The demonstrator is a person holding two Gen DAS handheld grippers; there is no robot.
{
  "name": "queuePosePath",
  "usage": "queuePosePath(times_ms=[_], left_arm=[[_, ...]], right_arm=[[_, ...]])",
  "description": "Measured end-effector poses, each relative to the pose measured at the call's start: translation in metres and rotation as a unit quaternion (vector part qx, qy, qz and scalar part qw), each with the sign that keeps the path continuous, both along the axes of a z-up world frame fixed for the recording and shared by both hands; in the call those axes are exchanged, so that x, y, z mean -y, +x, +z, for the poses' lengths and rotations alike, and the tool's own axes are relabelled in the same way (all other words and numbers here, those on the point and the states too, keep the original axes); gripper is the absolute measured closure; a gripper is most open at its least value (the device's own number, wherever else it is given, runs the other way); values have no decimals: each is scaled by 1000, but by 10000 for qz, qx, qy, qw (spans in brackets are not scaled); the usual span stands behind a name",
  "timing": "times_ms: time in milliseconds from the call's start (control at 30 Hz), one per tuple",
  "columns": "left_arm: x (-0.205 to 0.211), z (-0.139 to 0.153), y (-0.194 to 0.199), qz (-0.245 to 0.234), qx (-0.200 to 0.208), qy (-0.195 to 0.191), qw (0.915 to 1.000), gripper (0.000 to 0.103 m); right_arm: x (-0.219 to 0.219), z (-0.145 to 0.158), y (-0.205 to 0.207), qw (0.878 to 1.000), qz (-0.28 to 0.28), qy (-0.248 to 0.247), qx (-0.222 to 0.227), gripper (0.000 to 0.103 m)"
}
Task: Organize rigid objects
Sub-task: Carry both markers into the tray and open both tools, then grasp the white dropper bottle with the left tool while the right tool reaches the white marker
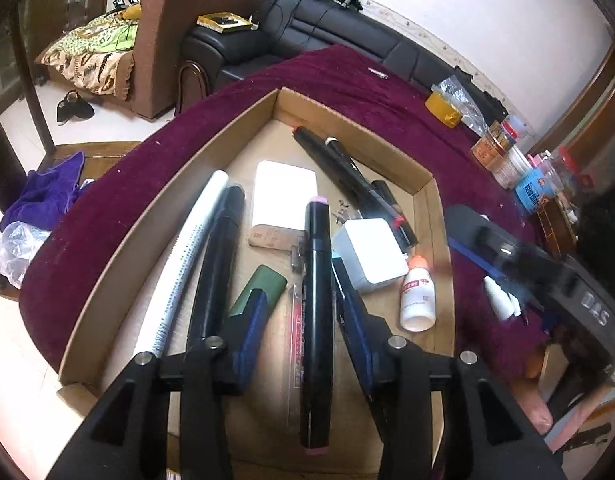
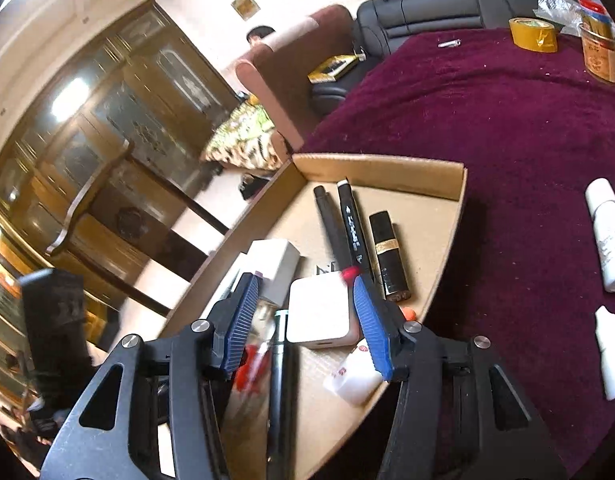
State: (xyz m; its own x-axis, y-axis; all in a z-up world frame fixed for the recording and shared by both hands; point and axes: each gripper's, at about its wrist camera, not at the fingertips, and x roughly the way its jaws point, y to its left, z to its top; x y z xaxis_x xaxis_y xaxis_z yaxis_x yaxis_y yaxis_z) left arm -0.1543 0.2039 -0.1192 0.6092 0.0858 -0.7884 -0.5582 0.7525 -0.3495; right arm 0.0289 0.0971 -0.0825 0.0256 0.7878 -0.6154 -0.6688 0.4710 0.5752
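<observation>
Blue ribbed pads line our left gripper [image 1: 299,320], whose jaws stand apart over the cardboard tray [image 1: 155,216]; a black marker with pink ends [image 1: 316,320] lies between them on the tray floor, and we cannot tell whether the pads touch it. Our right gripper [image 2: 307,320] is likewise spread wide, hovering above a white charger block [image 2: 319,312] without holding anything. Beside the marker in the tray we see a white power bank [image 1: 285,192], a white tube [image 1: 179,268], a dark green eraser [image 1: 263,286] and a small white bottle with an orange cap [image 1: 417,296]. The tray rests on a maroon plush cloth [image 2: 507,128]. Two white dropper bottles [image 2: 607,232] lie on the cloth outside the tray, and a yellow tape roll [image 2: 533,34] sits farther off. Beyond stand a black leather sofa [image 1: 327,28], a brown armchair [image 1: 163,32] and a glass-fronted wooden cabinet [image 2: 107,120].
</observation>
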Motion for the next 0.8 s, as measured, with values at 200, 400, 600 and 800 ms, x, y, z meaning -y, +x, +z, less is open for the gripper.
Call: queuePosePath(times_ms=[200, 400, 600, 800], left_arm=[[12, 25, -7, 163, 350, 371, 9986, 55], [55, 42, 17, -443, 580, 413, 9965, 51], [107, 27, 57, -1200, 465, -172, 9915, 43], [146, 18, 86, -1627, 197, -55, 9865, 43]], right_arm=[[56, 12, 6, 9994, -158, 187, 260, 52], [122, 8, 28, 9971, -672, 67, 354, 52], [174, -3, 63, 9923, -1229, -45, 164, 52], [198, -11, 104, 9856, -1639, -234, 348, 52]])
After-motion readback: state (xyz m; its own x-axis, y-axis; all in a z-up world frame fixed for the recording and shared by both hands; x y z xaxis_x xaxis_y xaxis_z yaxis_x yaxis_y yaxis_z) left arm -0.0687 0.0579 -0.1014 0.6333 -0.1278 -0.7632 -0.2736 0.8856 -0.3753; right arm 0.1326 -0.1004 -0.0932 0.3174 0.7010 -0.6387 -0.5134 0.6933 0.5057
